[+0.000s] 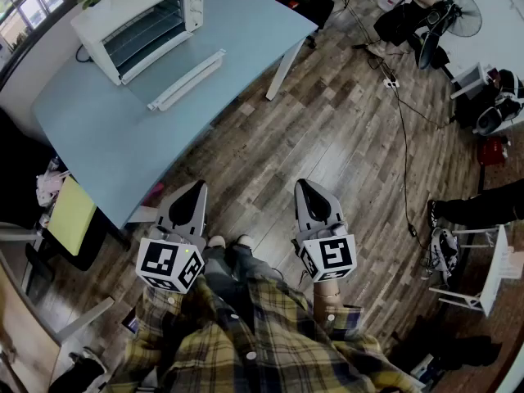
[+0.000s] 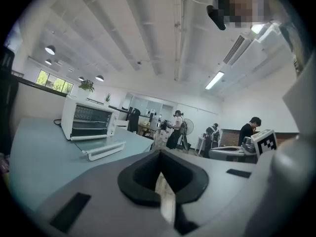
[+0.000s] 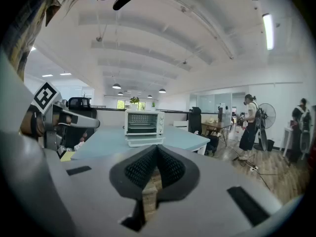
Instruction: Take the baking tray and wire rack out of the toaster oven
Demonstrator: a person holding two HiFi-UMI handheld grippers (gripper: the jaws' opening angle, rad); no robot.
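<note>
My left claw [image 1: 195, 188] and right claw [image 1: 307, 187] are clenched, empty. The toaster oven [image 1: 139, 19] stands open on the table [image 1: 106, 137], well apart; I should step closer, then open the jaws.

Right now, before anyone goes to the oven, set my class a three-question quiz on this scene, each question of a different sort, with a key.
1. True or false: the door of the toaster oven is closed.
2. What does the left tool hold? A: the wire rack. B: the baking tray. C: nothing.
3. In a word or two: what surface lies under the right tool?

Key
1. False: the door is folded down, open.
2. C: its jaws are together with nothing between them.
3. The wooden floor, away from the table.
</note>
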